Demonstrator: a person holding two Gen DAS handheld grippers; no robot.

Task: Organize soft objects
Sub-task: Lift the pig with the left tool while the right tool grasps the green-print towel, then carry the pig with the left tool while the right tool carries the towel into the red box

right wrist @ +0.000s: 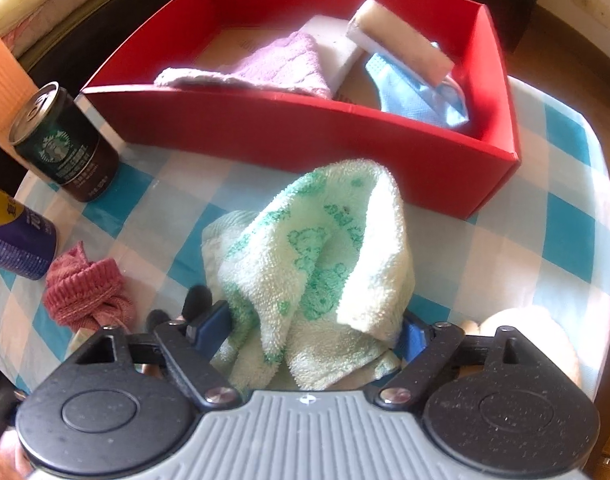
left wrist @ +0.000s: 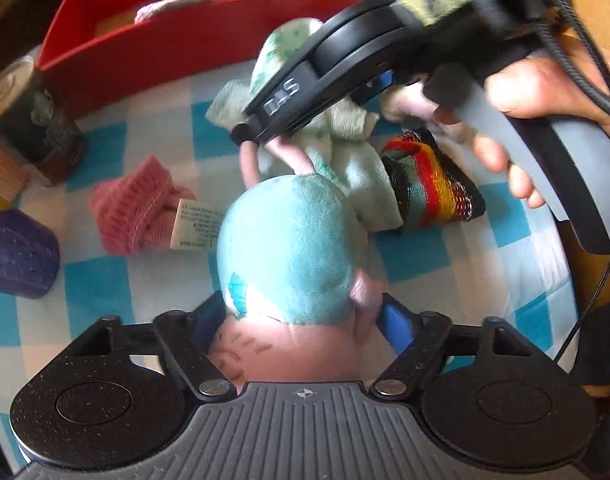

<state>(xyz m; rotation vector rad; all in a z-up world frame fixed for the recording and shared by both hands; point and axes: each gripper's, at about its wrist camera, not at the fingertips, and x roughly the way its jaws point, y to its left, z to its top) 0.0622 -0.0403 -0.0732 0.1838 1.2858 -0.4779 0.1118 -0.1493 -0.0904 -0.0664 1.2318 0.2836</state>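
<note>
A plush toy (left wrist: pixel 289 240) with a teal head and pink body lies on the checked cloth between the blue pads of my left gripper (left wrist: pixel 301 304). The jaws stand open around it, and the right pad is a little apart from the toy. A pale green towel (right wrist: pixel 317 256) with bear prints stands bunched in a peak. My right gripper (right wrist: pixel 315 316) is shut on its lower folds. In the left wrist view the right gripper (left wrist: pixel 313 108) points down into the towel (left wrist: pixel 345 152), held by a person's hand (left wrist: pixel 537 92).
The red box (right wrist: pixel 305 136) behind the towel holds a lilac cloth (right wrist: pixel 273 64), a white sponge (right wrist: pixel 401 40) and a blue cloth (right wrist: pixel 417 92). A pink knit piece (left wrist: pixel 133 208), a rainbow-striped sock (left wrist: pixel 429 184), a dark can (right wrist: pixel 65 144) and a purple can (right wrist: pixel 13 236) stand around.
</note>
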